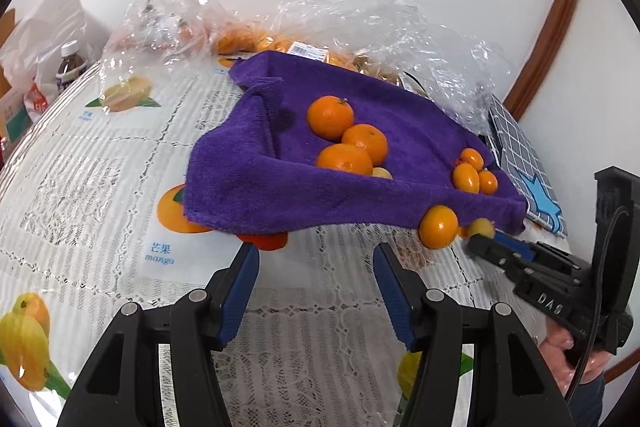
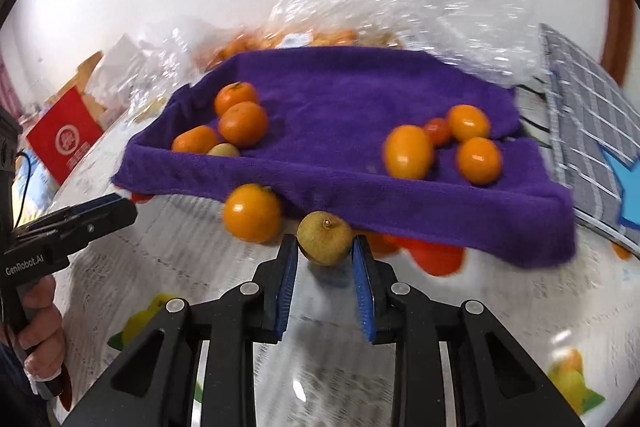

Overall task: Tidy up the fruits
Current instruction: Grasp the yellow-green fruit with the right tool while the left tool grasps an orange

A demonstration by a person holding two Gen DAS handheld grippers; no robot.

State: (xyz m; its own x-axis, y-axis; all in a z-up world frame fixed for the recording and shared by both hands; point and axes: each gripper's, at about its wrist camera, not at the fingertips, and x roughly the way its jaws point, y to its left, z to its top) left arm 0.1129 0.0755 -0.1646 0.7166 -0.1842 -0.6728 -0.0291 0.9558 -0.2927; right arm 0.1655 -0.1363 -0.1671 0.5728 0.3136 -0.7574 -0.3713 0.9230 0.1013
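Reaching forward, the right hand-held gripper (image 2: 325, 254) has a small yellow-brown fruit (image 2: 325, 237) between its blue pads (image 2: 362, 281), jaws close beside it; whether they press it I cannot tell. Just left of it lies a loose orange (image 2: 252, 213) at the near edge of the purple towel (image 2: 340, 107) on the table (image 1: 120, 155). Farther ahead, oranges rest in two clusters on the towel. The left hand-held gripper (image 1: 316, 259) hovers spread, holding nothing.
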